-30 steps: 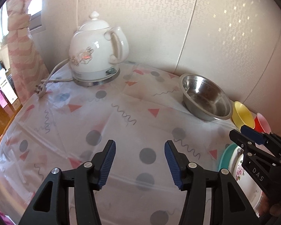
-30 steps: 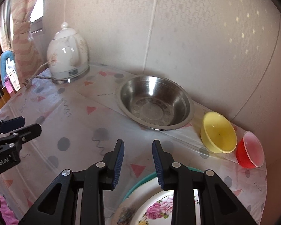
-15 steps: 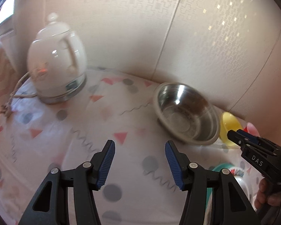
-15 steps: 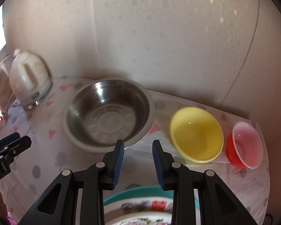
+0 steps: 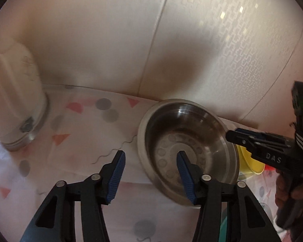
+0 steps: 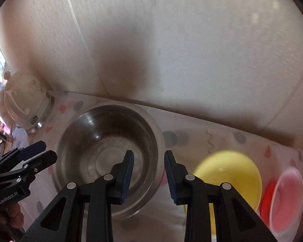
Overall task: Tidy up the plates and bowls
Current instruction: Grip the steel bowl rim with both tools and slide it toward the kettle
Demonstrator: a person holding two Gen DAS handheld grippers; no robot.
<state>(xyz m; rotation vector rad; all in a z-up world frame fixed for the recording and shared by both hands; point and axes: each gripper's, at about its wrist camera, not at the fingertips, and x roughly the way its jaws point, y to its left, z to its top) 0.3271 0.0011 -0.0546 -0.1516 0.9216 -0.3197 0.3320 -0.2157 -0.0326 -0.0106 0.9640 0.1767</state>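
Two grippers are over the desk (image 5: 74, 133), one in each of my hands, and both point down at a slant toward the steel bowl (image 5: 186, 139) that stands near the wall. My left gripper (image 5: 150, 157) has its jaws moderately open; they have just been closing a little, and the near-left rim of the bowl is seen between them, but the pads do not touch it. My right gripper (image 6: 148, 159) has its jaws at a narrow gap with nothing pressed between them; in its view they stand over the right side of the steel bowl, one pad in front of the inside, the other past the rim. To the right of the steel bowl sits the yellow bowl (image 6: 230, 171), and next to it the red bowl (image 6: 284, 193) at the corner of the desk. The white electric kettle (image 6: 25, 104) stands at the far left on its base. My left hand (image 6: 14, 215) shows below the left gripper's body in the right view.
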